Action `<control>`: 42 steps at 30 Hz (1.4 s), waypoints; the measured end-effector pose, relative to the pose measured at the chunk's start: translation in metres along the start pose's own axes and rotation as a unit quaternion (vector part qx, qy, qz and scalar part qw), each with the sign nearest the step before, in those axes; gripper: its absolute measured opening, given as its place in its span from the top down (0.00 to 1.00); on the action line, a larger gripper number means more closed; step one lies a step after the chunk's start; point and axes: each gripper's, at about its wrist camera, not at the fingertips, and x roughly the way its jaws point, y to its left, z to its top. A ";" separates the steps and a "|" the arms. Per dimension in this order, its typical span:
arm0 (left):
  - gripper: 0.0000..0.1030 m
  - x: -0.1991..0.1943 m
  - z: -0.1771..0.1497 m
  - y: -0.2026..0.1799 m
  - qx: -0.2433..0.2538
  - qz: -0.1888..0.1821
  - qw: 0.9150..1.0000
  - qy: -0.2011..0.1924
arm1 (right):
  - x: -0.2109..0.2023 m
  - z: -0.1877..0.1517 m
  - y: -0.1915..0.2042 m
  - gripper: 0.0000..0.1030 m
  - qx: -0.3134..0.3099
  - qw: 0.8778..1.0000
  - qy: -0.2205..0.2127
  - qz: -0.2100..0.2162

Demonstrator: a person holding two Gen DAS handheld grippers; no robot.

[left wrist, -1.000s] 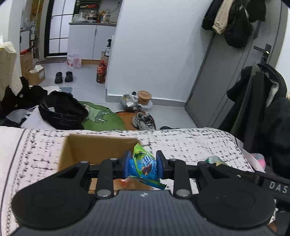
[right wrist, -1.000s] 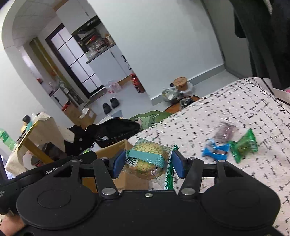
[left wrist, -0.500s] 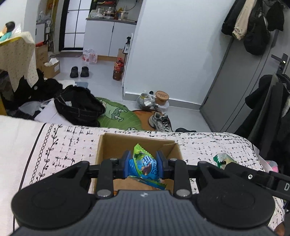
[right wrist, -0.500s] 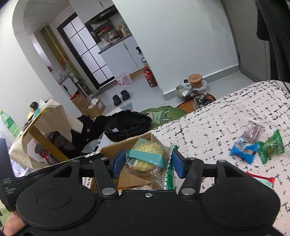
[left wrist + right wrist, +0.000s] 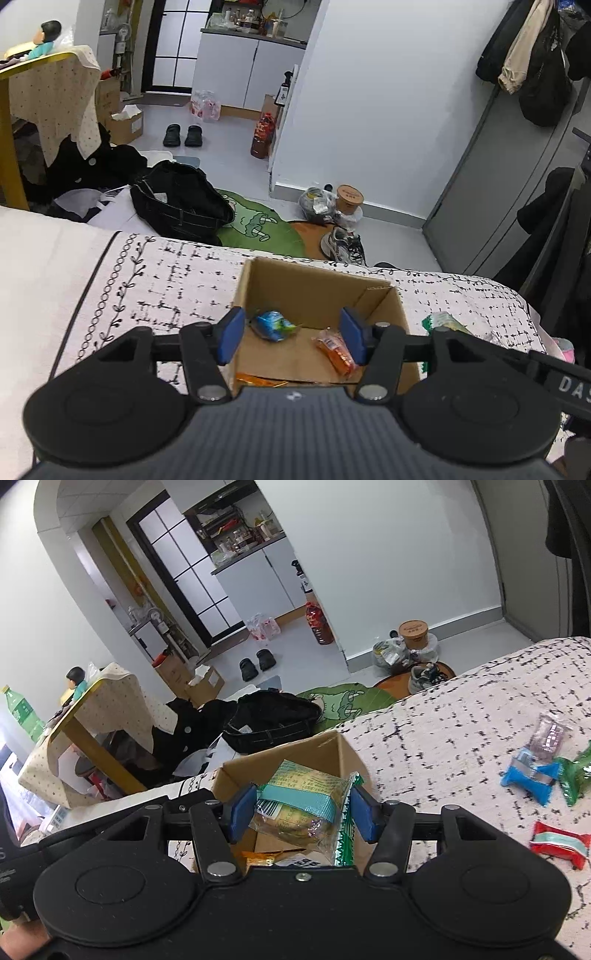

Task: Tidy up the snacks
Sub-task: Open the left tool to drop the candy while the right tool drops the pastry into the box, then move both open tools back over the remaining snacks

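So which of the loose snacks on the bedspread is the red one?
The red packet with the pale teal stripe, lying nearest the camera and apart from the blue, green and purplish packets clustered further back.

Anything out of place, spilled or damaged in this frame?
Nothing looks damaged or spilled. Snacks lie in the cardboard box; the blue snack rests there, clear of the left gripper. Four wrapped snacks remain loose on the bedspread.
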 end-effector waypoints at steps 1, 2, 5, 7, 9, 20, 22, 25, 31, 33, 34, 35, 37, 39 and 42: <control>0.44 -0.001 0.000 0.002 -0.001 0.002 1.000 -0.001 | 0.002 0.000 0.003 0.47 -0.002 1.000 0.001 0.002; 0.44 -0.002 0.000 0.004 -0.002 0.004 1.000 -0.002 | 0.005 0.000 0.005 0.47 -0.003 1.000 0.002 0.004; 0.44 -0.006 0.000 0.009 -0.008 0.013 1.000 -0.004 | 0.011 0.003 0.010 0.47 0.007 1.000 0.004 0.015; 0.43 -0.008 0.001 0.013 -0.012 0.020 1.000 -0.006 | 0.016 0.005 0.015 0.47 0.005 1.000 0.001 0.015; 0.43 -0.010 0.000 0.016 -0.015 0.029 0.999 -0.008 | 0.019 0.007 0.016 0.47 0.008 1.000 0.002 0.020; 0.37 -0.010 -0.001 0.018 -0.016 0.044 0.999 0.002 | 0.018 0.005 0.007 0.29 0.016 1.000 0.003 0.025; 0.33 -0.010 -0.002 0.016 -0.012 0.043 0.999 0.001 | 0.014 0.004 -0.001 0.28 0.023 1.000 0.005 0.018; 0.29 -0.008 -0.004 0.010 -0.009 0.044 0.999 0.005 | 0.005 0.001 -0.013 0.23 0.028 1.000 0.001 0.009; 0.20 -0.007 -0.006 -0.006 0.001 0.039 0.999 0.018 | -0.014 0.003 -0.034 0.15 0.034 0.999 -0.013 -0.015; 0.19 -0.008 -0.007 -0.013 0.005 0.037 0.999 0.020 | -0.021 0.005 -0.041 0.12 0.037 0.999 -0.018 -0.019; 0.16 -0.009 -0.008 -0.017 0.007 0.036 0.999 0.020 | -0.024 0.005 -0.045 0.10 0.039 0.999 -0.020 -0.022; 0.14 -0.010 -0.008 -0.021 0.009 0.034 0.999 0.020 | -0.027 0.006 -0.048 0.09 0.040 0.999 -0.022 -0.025; 0.09 -0.012 -0.009 -0.030 0.016 0.028 0.999 0.017 | -0.034 0.007 -0.054 0.06 0.040 0.998 -0.026 -0.031; 0.05 -0.013 -0.010 -0.039 0.024 0.023 0.999 0.016 | -0.040 0.008 -0.060 0.03 0.042 0.998 -0.027 -0.035; 0.00 -0.015 -0.013 -0.053 0.037 0.020 0.999 0.017 | -0.050 0.011 -0.071 0.00 0.047 0.998 -0.027 -0.042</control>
